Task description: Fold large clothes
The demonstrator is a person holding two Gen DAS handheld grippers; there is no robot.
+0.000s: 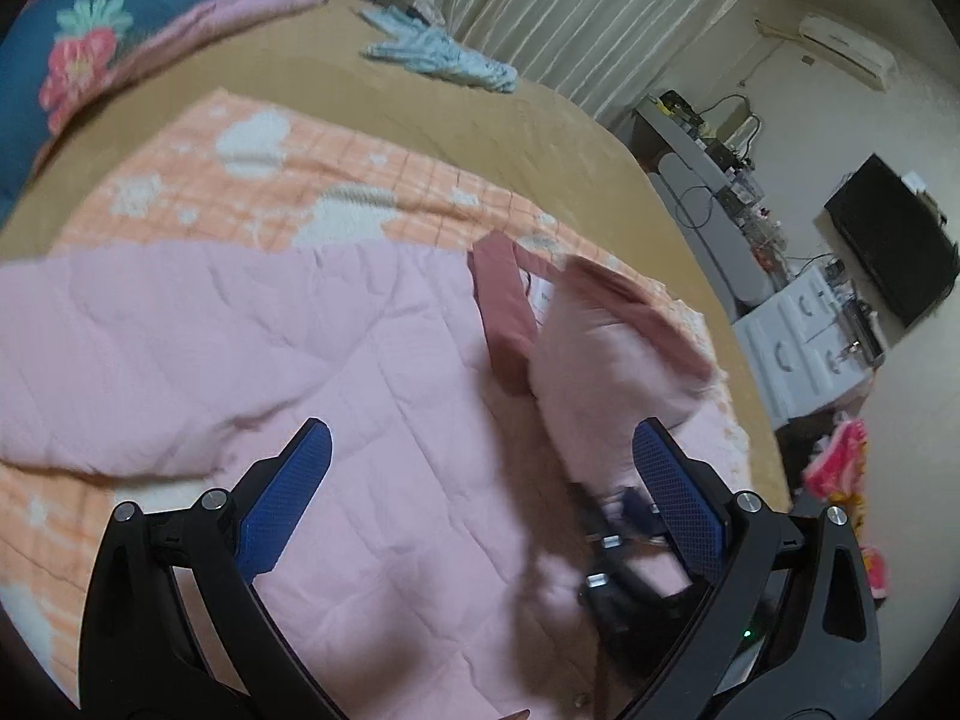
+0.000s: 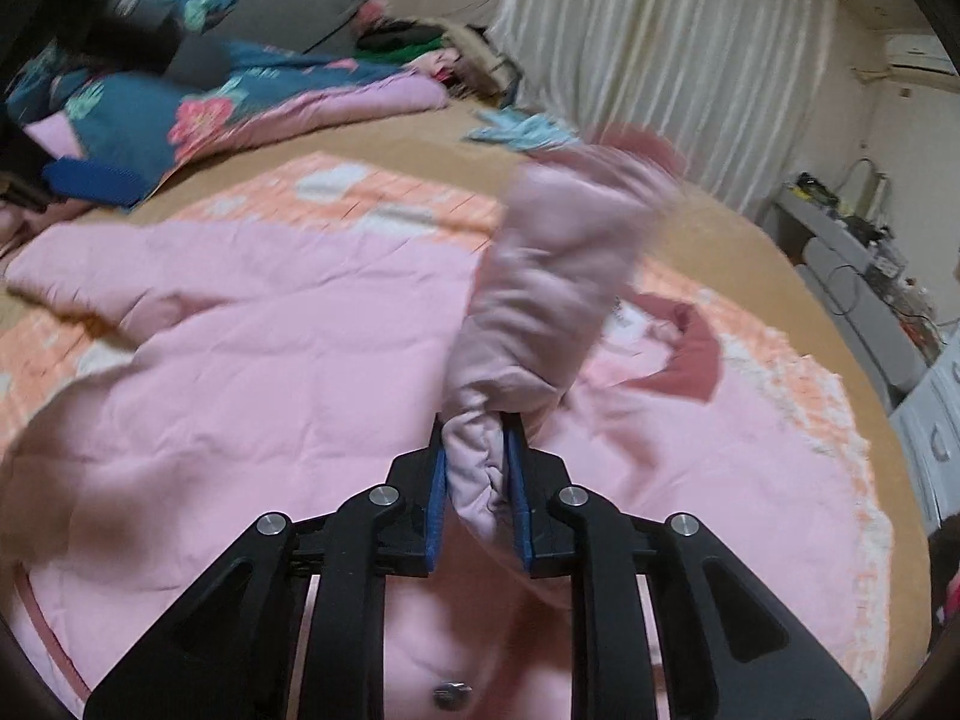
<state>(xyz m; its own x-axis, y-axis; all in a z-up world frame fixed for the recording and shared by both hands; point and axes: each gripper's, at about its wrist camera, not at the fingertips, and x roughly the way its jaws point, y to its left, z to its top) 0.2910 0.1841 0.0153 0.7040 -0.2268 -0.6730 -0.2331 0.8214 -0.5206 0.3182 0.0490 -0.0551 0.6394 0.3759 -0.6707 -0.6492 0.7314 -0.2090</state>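
The pink quilted jacket [image 2: 252,360] lies spread front-up over an orange checked blanket [image 1: 336,180] on the bed [image 1: 540,120], its darker pink collar [image 2: 690,360] toward the bed's right-hand edge. The right gripper [image 2: 477,480] is closed on a bunched fold of the right sleeve [image 2: 558,276], which stands up from the pads and hangs above the jacket's chest; its cuff end is blurred. The left gripper [image 1: 480,480] hovers over the jacket's middle with its jaws wide apart and nothing between them.

The likeliest trouble, as I judge it, is the grip: the pads pinch only a narrow wad of puffy fabric, so the sleeve could slide out before it is laid across the body, or land twisted and leave a lumpy fold. Pulling too far could also drag the whole jacket and ruck the blanket beneath it. The open left gripper sits close to the sleeve's path, and the two tools could knock together over the chest.

Room is fair. The other sleeve [image 1: 120,348] stretches toward the bed's left side, with bare tan sheet beyond the blanket. A floral quilt [image 1: 90,42] is heaped at the far left corner and a small light blue garment [image 1: 444,54] lies near the far edge by the curtain [image 1: 570,6], both well apart from the jacket. The right edge is near the collar, with white drawers [image 1: 804,336] beyond it
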